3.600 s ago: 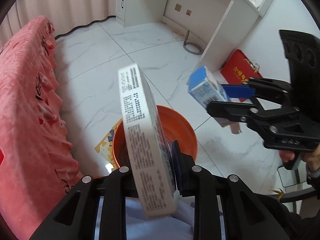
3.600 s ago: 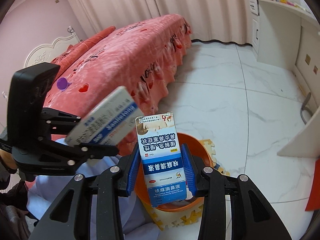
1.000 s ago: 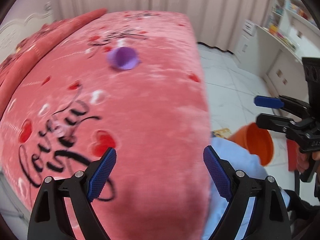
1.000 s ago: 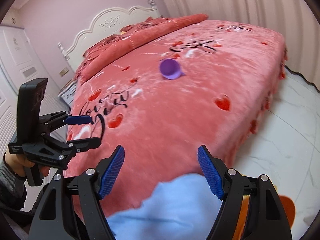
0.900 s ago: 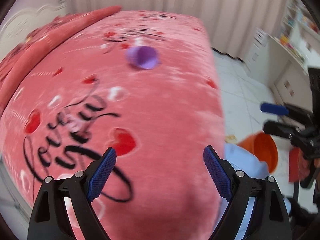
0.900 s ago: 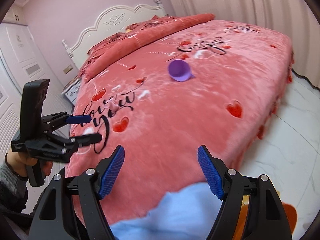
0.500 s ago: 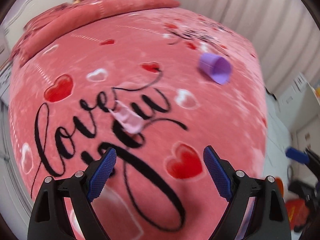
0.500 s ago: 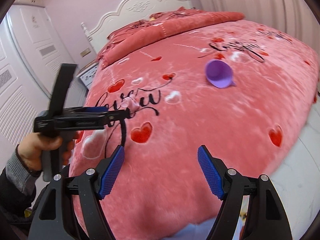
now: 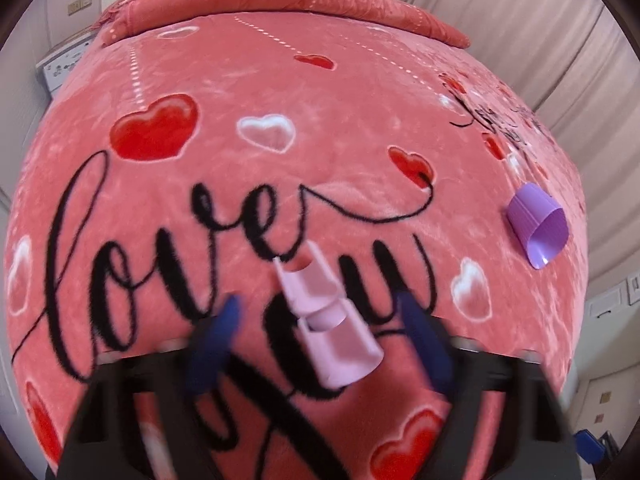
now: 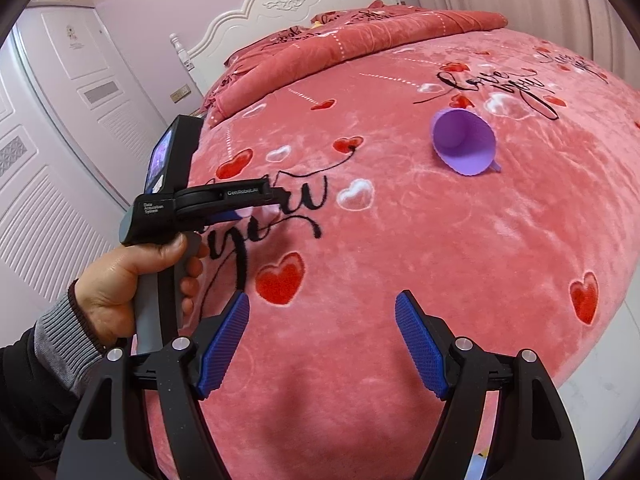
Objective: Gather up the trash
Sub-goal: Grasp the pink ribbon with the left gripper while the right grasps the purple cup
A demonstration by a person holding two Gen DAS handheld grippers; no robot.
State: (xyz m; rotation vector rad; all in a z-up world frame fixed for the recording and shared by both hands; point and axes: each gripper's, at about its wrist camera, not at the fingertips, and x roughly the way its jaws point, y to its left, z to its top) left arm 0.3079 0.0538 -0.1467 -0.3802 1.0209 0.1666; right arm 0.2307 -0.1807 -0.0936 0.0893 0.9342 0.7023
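A pale pink paper cup [image 9: 326, 328] lies on its side on the pink bedspread [image 9: 320, 100], between the open blue fingers of my left gripper [image 9: 320, 332], which is blurred. A purple paper cup [image 9: 538, 224] lies on its side further right on the bed; it also shows in the right wrist view [image 10: 464, 142]. My right gripper [image 10: 320, 344] is open and empty above the bed's near part. The left gripper [image 10: 224, 200] shows in the right wrist view, low over the bedspread, with the pink cup [image 10: 260, 212] at its tip.
A folded quilt [image 10: 360, 40] and white headboard [image 10: 288, 4] are at the bed's far end. White doors [image 10: 60, 128] stand to the left. Curtains [image 9: 560, 40] hang beyond the bed. White floor [image 10: 624, 360] lies at the right.
Both grippers dropped their boxes and swung from the orange bin to the bed. The left gripper has moved forward, so the pink cup now sits between its open fingers.
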